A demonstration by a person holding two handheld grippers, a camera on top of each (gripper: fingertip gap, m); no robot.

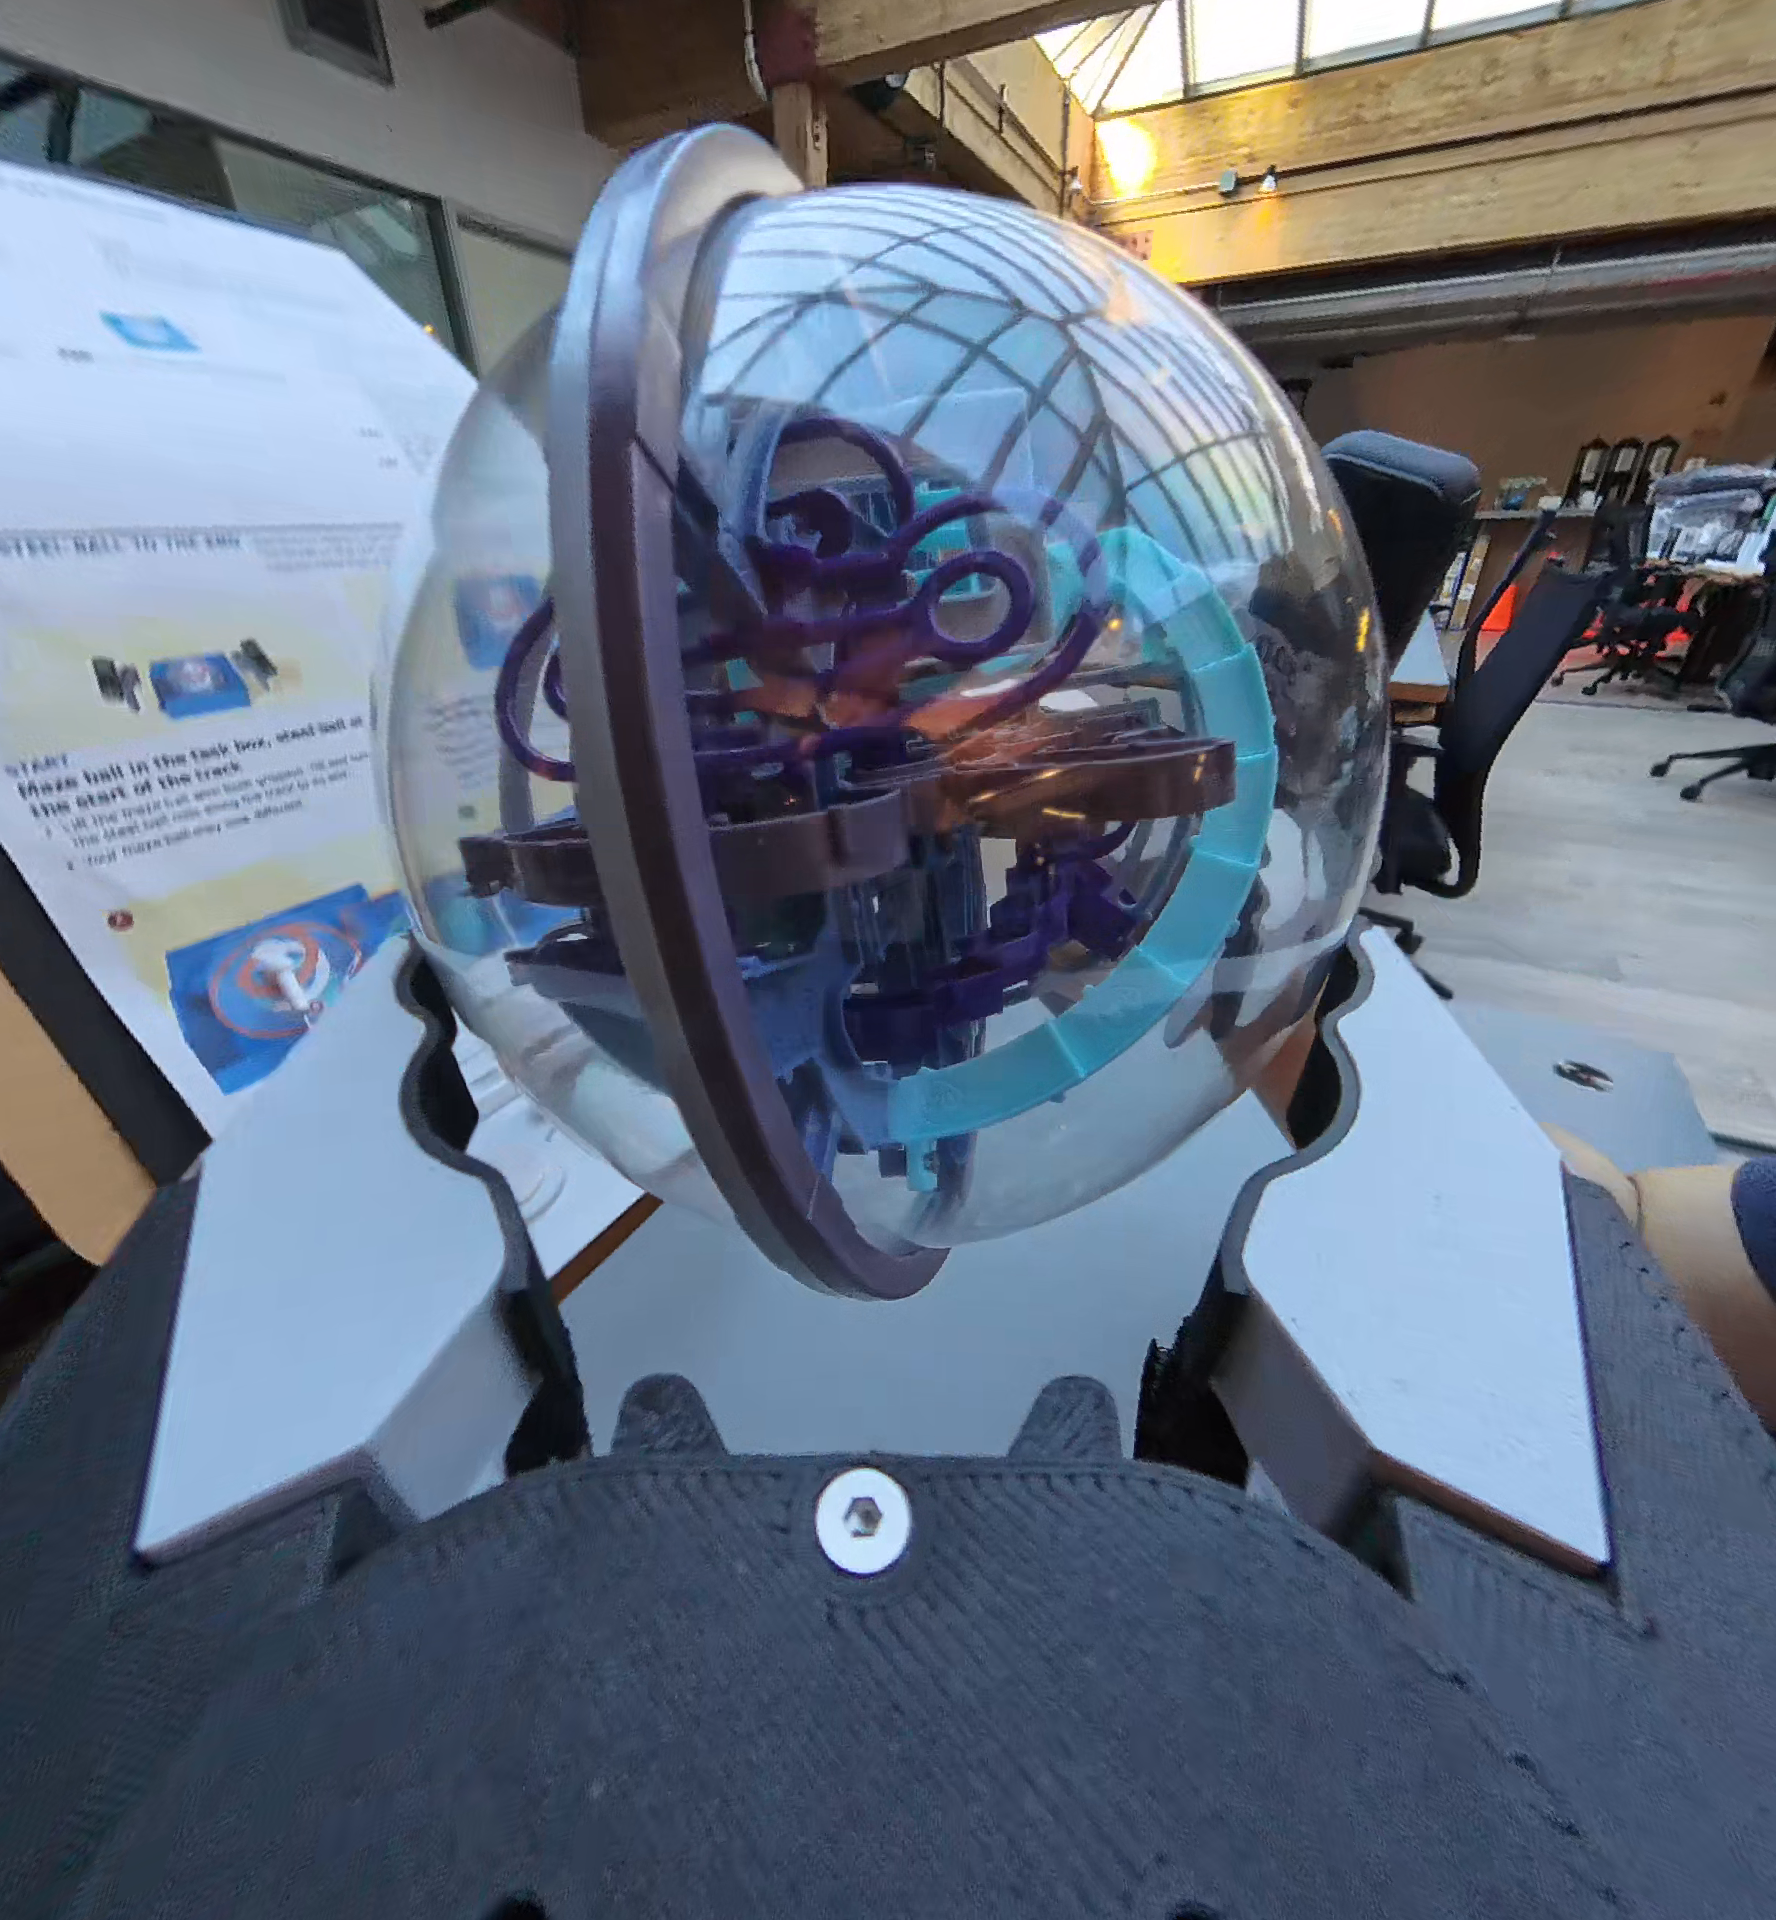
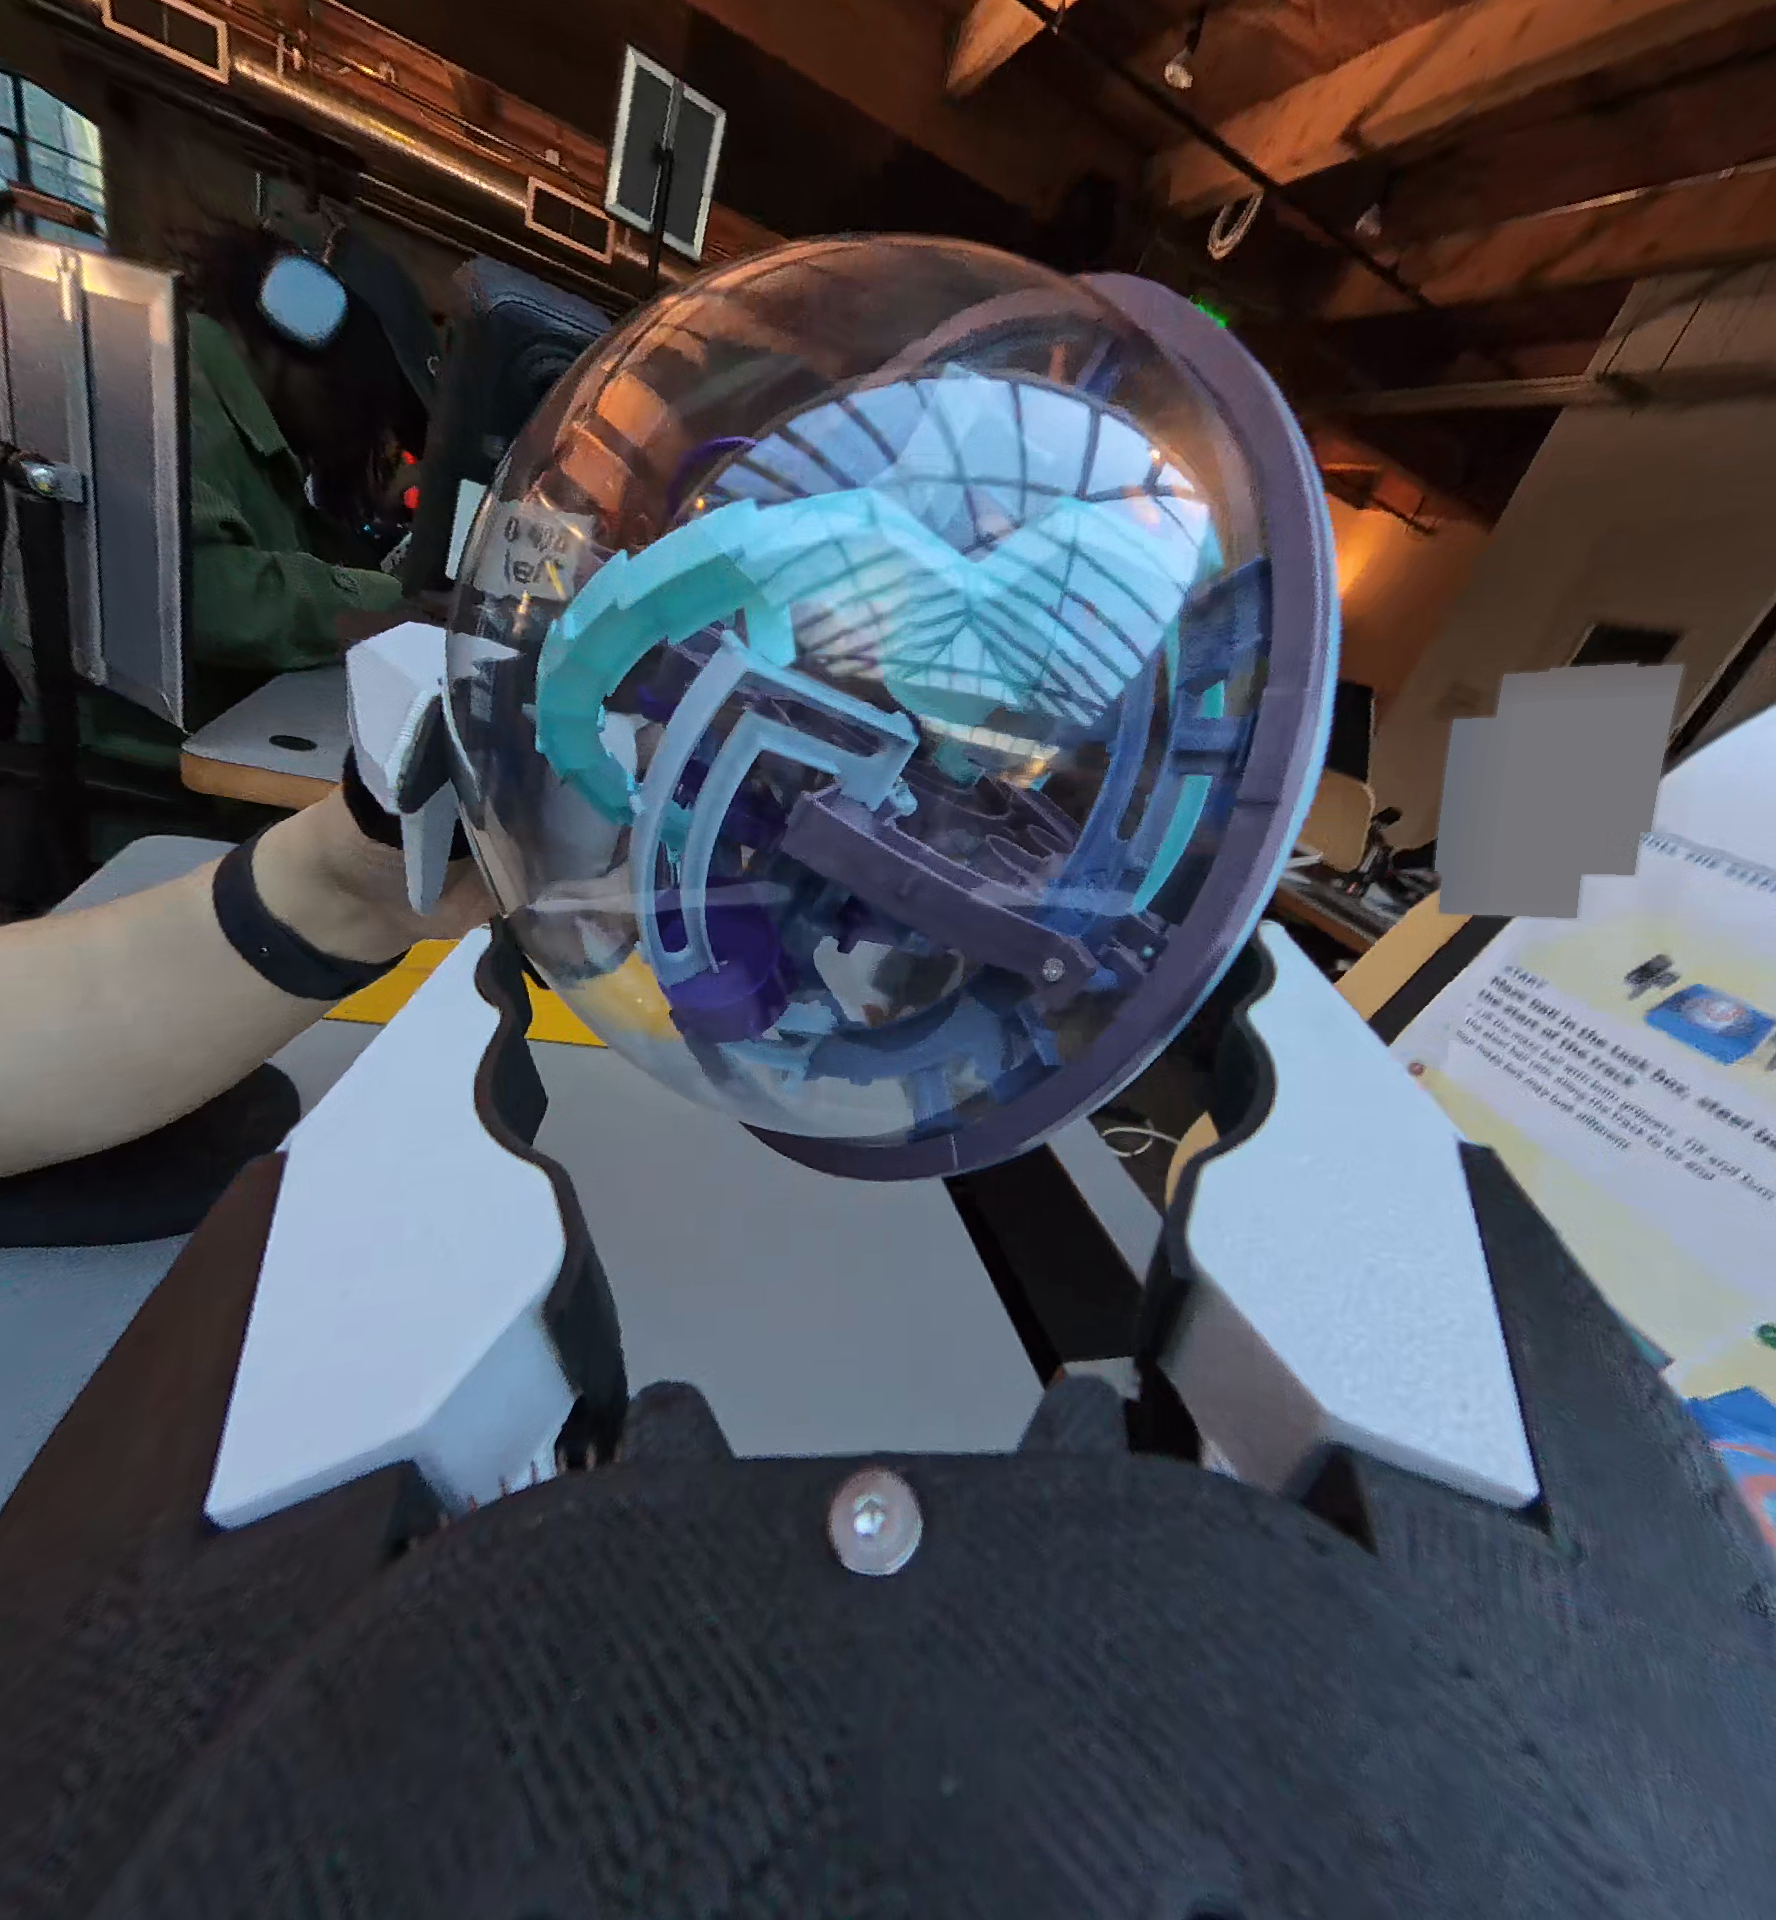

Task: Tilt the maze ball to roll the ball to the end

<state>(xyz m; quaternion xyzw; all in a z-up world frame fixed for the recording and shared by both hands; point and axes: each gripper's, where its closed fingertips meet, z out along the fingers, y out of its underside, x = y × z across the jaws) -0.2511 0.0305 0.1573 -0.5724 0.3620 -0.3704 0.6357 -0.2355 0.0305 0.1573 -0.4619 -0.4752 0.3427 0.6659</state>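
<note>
Left gripper (image 1: 884, 1039) spread wide, white fingers (image 1: 344, 1195) with black wavy pads pressed to the lower flanks of the maze ball (image 1: 967, 675), cradling it from either side. Right gripper (image 2: 879, 1029) likewise wide open around the same maze ball (image 2: 915, 675), pads against its lower sides, sphere lifted clear of the grey table (image 2: 811, 1247) below. Held between both tools at once, from opposing sides; in the right wrist view, the left gripper's white finger visible at the far side of the sphere, with the person's forearm (image 2: 84, 987) and a dark wristband (image 2: 271, 925) behind it. Clear shell, dark purple equator ring (image 1: 635, 727) standing nearly upright and leaning in the left view, tilted toward the right in the other. Inside: teal stepped arc track (image 1: 1216, 831), purple looping rails, brown-purple platforms, pale blue curved ramps (image 2: 718, 769). Small silvery dot (image 2: 1051, 969) on a purple platform near the ring in the right view, possibly the steel ball; cannot tell for sure. Printed instruction sheet (image 1: 136, 623) propped up just beyond and to the left in the left view, lying at the right edge (image 2: 1642, 1091) in the right view. Office chairs (image 1: 1435, 675) and desks well beyond. Seated person in a green jacket (image 2: 260, 540) at a far desk, behind the sphere.
</note>
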